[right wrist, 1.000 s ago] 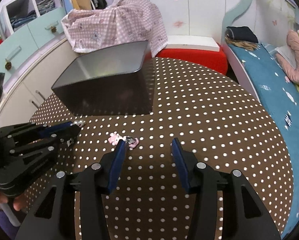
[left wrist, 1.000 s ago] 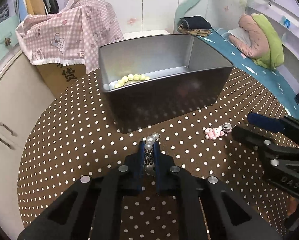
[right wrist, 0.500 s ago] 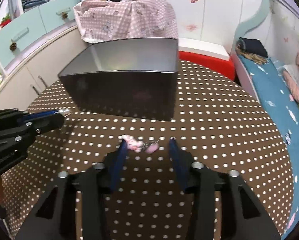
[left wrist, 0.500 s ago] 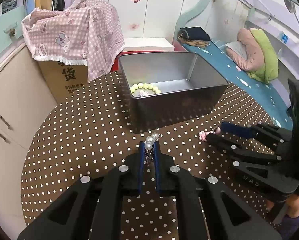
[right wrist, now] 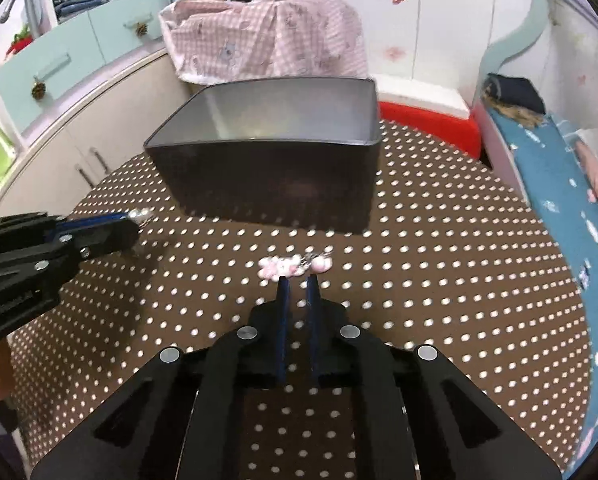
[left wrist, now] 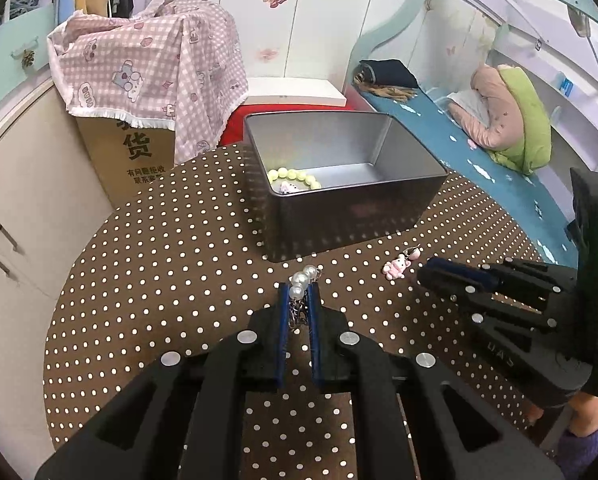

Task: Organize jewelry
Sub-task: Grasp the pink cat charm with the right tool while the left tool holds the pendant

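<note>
My left gripper (left wrist: 299, 294) is shut on a short chain with white pearls (left wrist: 304, 278), held a little above the dotted tablecloth and in front of the grey metal tin (left wrist: 339, 220). A yellow-green bead bracelet (left wrist: 295, 176) and a small pink-and-white piece (left wrist: 286, 188) lie inside the tin. A pink charm with a metal hook (right wrist: 289, 266) lies on the cloth just past the tips of my right gripper (right wrist: 297, 280). Its jaws are closing to a narrow gap, and only cloth shows between them. In the left wrist view the charm (left wrist: 397, 268) sits just off the right gripper (left wrist: 433, 271).
The round table (left wrist: 159, 280) with its brown dotted cloth drops off on every side. A cardboard box under a pink checked cloth (left wrist: 147, 80) stands behind it at the left, near cream cabinets (left wrist: 15, 220). A bed (left wrist: 479, 152) runs along the right.
The right jaws have come in from wide apart to a narrow gap, just behind the pink charm. The left gripper has risen a little with the pearl chain, so more of the tin's inside shows.
</note>
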A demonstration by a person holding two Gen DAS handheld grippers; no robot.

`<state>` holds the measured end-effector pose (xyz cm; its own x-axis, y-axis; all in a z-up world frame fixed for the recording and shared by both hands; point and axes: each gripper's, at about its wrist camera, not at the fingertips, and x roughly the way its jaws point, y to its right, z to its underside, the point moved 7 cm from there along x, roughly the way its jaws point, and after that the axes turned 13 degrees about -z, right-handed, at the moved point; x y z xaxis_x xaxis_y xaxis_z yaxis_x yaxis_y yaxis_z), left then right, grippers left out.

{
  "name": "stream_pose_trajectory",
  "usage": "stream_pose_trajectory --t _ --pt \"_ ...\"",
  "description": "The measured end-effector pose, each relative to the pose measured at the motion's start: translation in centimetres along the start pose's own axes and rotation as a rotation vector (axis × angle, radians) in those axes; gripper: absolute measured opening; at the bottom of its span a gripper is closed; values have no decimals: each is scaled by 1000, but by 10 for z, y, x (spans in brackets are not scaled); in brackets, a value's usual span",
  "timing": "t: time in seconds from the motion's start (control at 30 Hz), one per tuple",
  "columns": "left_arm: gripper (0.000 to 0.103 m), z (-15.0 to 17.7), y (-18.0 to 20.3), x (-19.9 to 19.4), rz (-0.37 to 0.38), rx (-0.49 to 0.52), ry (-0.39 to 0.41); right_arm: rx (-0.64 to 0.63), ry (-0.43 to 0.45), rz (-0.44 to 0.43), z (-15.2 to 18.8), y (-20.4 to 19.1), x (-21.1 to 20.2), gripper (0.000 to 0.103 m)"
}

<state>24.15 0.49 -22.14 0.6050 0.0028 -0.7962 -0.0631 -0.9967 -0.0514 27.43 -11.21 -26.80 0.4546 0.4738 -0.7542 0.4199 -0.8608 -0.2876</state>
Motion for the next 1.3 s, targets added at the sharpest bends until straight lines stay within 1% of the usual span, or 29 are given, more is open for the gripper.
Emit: stream_pose_trajectory --t 0.03,0.07,0.1,0.2,0.33,0.37,0.4,0.43,0.47,0.5,0.73,0.9,0.93,0.97,1.0,1.03,1.2,1.3 --pt "8 1 0 0 0 1 0 11 13 8 -1 1 -1 45" --pt "8 1 0 0 1 1 -1 19 31 15 -3 2 -3 66" --pt "8 1 0 0 3 1 -1 23 44 15 -4 3 -3 66" --pt "8 1 -2 -1 2 1 -2 41 47 7 -7 2 2 66" --pt "8 1 -1 -1 5 0 -4 23 37 15 -12 -2 15 64" --pt "8 1 -1 -1 5 0 -5 22 27 11 -12 -2 20 57" --pt "8 1 -1 -1 5 -2 -6 20 20 9 -12 -3 23 54" --pt "8 1 -1 0 8 -5 -9 13 22 16 -13 -5 26 54" --pt "8 0 -1 1 11 -5 -11 7 19 22 -15 -5 27 46" --pt "8 0 0 1 12 -4 -11 3 20 27 -14 -6 27 41" --pt "8 -4 0 6 21 -4 -14 6 16 9 -11 -5 22 37" --pt "8 -5 1 5 23 -2 -13 11 19 -1 -6 -4 14 37" --pt "8 -5 1 5 22 -3 -12 10 24 -3 -6 -5 12 35" --pt "8 -5 1 5 22 -2 -12 12 20 -5 -4 -5 11 32" --pt "8 -5 2 5 22 -1 -12 11 18 -11 -4 -6 9 16" --pt "8 -5 2 4 22 -1 -11 13 16 -13 -3 -5 7 14" --pt "8 -4 5 0 27 -1 -7 42 3 -12 5 0 5 14" --pt "8 -2 5 -2 28 -1 -5 93 50 -31 4 3 -3 17"
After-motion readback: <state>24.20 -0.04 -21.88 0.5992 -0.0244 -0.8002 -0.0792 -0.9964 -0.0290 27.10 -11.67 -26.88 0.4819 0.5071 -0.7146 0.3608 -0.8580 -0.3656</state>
